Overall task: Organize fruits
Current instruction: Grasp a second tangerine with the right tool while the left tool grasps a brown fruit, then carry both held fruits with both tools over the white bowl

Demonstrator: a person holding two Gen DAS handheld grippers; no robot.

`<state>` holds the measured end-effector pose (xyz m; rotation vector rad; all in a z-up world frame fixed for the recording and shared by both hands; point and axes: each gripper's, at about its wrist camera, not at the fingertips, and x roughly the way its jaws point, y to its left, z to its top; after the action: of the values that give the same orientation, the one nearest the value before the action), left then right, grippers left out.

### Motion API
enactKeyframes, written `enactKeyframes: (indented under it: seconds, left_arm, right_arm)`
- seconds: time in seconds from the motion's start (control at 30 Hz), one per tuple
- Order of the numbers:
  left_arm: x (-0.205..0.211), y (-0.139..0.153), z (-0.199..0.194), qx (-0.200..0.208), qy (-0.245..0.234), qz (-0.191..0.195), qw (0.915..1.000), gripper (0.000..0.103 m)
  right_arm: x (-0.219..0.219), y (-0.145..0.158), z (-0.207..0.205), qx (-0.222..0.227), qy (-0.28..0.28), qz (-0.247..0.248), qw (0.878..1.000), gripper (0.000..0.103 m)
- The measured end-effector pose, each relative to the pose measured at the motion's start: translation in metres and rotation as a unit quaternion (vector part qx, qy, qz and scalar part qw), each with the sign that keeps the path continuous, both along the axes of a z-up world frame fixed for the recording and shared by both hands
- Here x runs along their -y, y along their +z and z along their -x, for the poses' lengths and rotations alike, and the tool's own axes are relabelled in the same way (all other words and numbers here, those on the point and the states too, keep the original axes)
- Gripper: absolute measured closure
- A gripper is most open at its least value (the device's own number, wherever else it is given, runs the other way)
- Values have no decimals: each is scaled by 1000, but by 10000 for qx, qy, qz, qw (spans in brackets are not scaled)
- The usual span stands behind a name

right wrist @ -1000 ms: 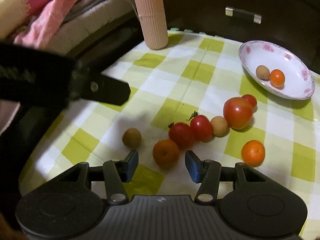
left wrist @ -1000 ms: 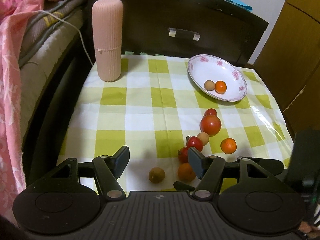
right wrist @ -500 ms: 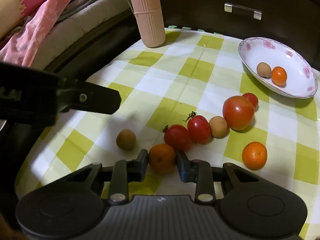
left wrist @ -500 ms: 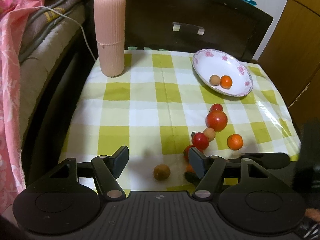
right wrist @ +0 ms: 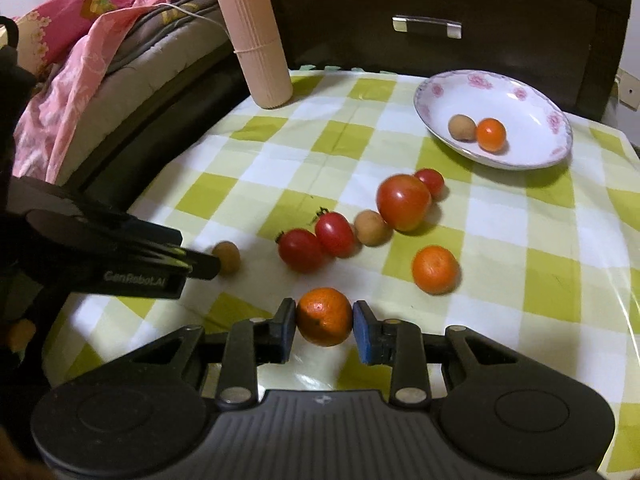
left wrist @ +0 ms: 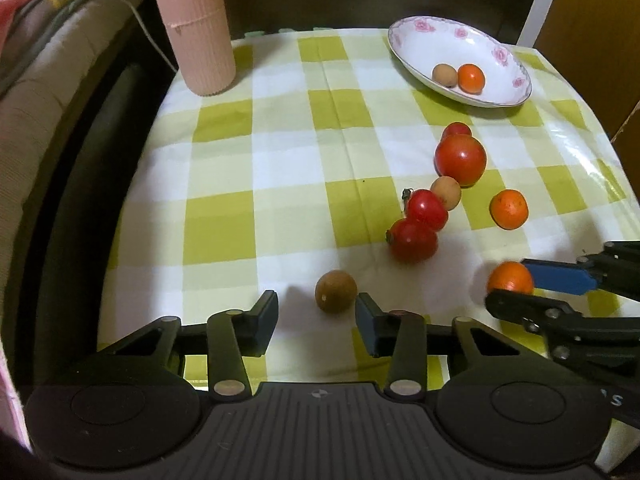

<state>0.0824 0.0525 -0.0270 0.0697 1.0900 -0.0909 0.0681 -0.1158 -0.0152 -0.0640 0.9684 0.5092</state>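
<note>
Now your right gripper (right wrist: 324, 326) clamps the orange (right wrist: 324, 316) off the worktop (right wrist: 500, 240); left gripper (left wrist: 316, 316) fingers are closing around the brown fruit (left wrist: 335, 291), not touching yet. Next: carry the orange to the plate (right wrist: 520, 100).

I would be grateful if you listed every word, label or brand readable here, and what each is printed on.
"GenRobot.AI": on the side of the left gripper, seen from the right wrist camera.
"AS": pale letters, cut off, on the right gripper body at the left wrist view's right edge.
No other text is readable.
</note>
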Motion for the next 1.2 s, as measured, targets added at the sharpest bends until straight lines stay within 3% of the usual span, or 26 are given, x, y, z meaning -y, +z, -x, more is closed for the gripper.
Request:
enactKeyframes:
  seconds: [0.3,0.4,0.5,0.9,1.2]
  left_arm:
    - [13,-20,-10,-28,-55,-155,9999,53]
    - [13,-21,-11,34,-26,-108,9999,58]
    - [16,-20,-8,61,-98,-115,9999,70]
    - [29,-8,16,159,-451,25,9989,71]
    - [40,-21,21,-36,-649,-21,9979,66]
  right_arm:
    - [10,-8,4,-36,-9,110,9999,73]
    - [13,-9,4,-56,-38,114,9999,73]
    - [14,-11,2,-91,-64,135,9998,73]
    - [14,-20,2,-158,-23,285,9995,73]
    - [13,-28,5,-27,103,471,9988,72]
